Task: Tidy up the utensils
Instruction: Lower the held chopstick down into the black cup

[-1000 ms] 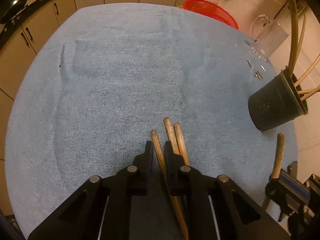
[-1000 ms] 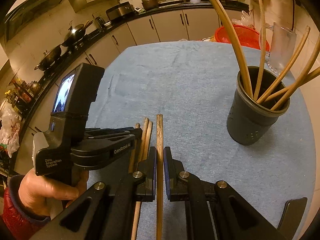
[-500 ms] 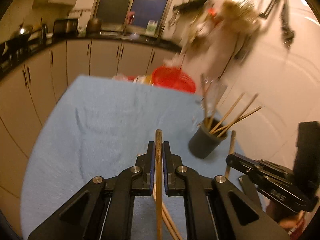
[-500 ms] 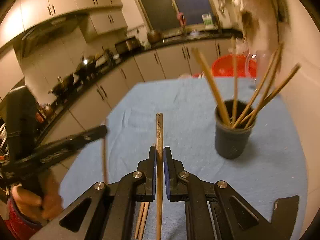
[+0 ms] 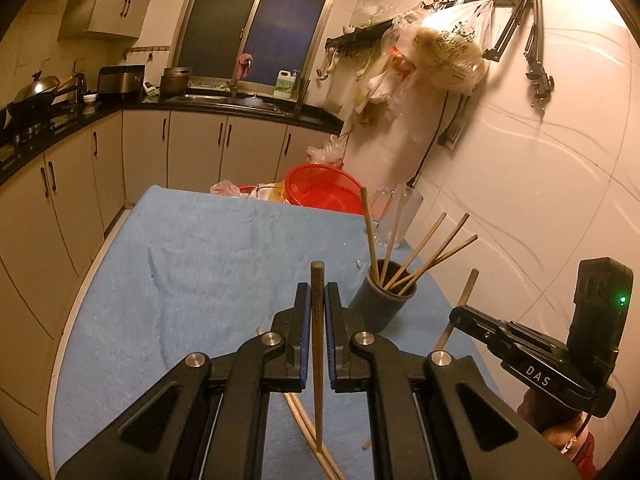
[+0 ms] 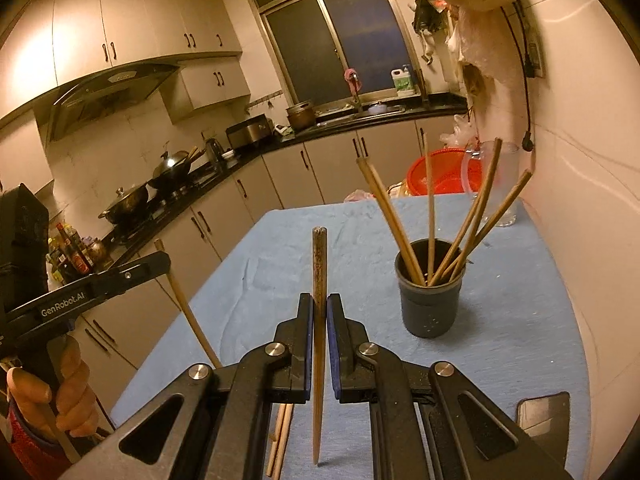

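Note:
My left gripper (image 5: 317, 300) is shut on a wooden chopstick (image 5: 317, 344) held upright above the blue cloth. My right gripper (image 6: 319, 312) is shut on another wooden chopstick (image 6: 319, 320), also upright. A dark utensil cup (image 6: 430, 300) with several chopsticks stands on the cloth, ahead and right of the right gripper; it also shows in the left wrist view (image 5: 380, 300). Two more chopsticks (image 6: 280, 436) lie on the cloth below the grippers; they also show in the left wrist view (image 5: 308, 432). The left gripper shows in the right wrist view (image 6: 104, 284), the right gripper in the left wrist view (image 5: 520, 344).
The table is covered by a blue towel (image 5: 180, 280). A red basket (image 5: 324, 194) and a clear jug (image 6: 500, 184) stand at its far end. A wall (image 5: 540, 200) runs along the right side. Kitchen cabinets (image 6: 240, 208) lie to the left.
Both grippers have lifted their chopsticks off the cloth and tilted up from looking down at the table to looking across it. Two chopsticks stay lying on the cloth.

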A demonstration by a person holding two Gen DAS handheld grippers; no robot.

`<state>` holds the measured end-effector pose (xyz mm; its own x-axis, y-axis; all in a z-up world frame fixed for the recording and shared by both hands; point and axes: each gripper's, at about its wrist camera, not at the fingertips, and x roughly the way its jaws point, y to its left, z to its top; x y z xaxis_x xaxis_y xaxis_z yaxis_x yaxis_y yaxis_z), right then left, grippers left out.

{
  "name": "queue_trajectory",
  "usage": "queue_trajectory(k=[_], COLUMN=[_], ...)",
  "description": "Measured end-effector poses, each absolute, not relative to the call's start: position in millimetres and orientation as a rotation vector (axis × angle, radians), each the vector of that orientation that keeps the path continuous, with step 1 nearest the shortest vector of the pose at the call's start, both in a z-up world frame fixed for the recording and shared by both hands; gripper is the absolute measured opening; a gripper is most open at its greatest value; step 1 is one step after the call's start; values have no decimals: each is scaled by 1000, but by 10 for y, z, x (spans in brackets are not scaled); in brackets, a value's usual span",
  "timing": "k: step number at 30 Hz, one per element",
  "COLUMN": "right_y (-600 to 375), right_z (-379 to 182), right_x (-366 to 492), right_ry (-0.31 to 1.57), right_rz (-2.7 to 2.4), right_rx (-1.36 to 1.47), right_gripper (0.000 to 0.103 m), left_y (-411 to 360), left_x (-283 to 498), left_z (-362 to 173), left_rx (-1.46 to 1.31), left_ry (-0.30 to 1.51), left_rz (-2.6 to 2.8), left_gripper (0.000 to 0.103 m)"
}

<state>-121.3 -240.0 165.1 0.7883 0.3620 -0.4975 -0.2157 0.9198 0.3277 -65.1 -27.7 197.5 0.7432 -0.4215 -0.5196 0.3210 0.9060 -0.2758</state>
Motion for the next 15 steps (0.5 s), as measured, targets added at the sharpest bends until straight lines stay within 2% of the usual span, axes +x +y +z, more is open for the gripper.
queue_trajectory(k=[15], right_y=[-2756], right_z=[2144], right_x=[-1260], right_ry=[467], right_rz=[215], right_rx=[269], right_gripper=[7], left_y=[-617], left_x=[-587], left_z=[2505], left_rx=[-155], left_ry=[524], left_rz=[-490], left_gripper=[6])
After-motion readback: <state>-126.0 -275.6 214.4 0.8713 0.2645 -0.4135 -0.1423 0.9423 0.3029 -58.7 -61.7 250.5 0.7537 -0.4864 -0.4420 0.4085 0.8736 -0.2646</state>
